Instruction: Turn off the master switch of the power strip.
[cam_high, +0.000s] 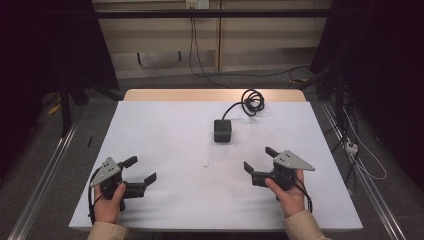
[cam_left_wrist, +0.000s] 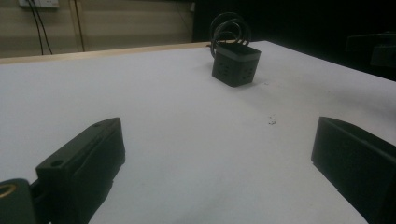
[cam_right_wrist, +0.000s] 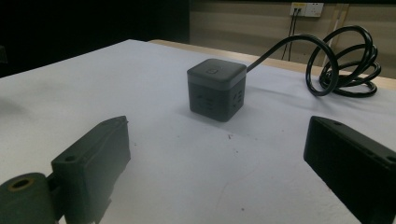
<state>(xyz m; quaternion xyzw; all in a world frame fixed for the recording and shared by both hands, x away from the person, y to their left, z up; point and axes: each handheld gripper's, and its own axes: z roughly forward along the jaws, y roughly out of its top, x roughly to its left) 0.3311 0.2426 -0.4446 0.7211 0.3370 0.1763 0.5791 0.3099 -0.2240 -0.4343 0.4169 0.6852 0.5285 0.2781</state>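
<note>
A dark grey cube power socket (cam_high: 222, 130) stands on the white table (cam_high: 165, 130) right of centre, and its black cable (cam_high: 251, 102) coils behind it near the far edge. My left gripper (cam_high: 140, 169) rests at the near left, open and holding nothing. At the near right my right gripper (cam_high: 260, 159) is open too, with nothing between its jaws. The cube (cam_left_wrist: 235, 64) stands far ahead in the left gripper view. The right gripper view has the cube (cam_right_wrist: 216, 88) closer, with the coiled cable (cam_right_wrist: 343, 63) to its right.
A wooden strip (cam_high: 215, 95) runs along the table's far edge. Wall sockets (cam_high: 196, 4) with hanging cords sit behind the table. A white power strip (cam_high: 351, 147) and cables lie on the floor to the right. A small dark speck (cam_high: 206, 163) marks the table.
</note>
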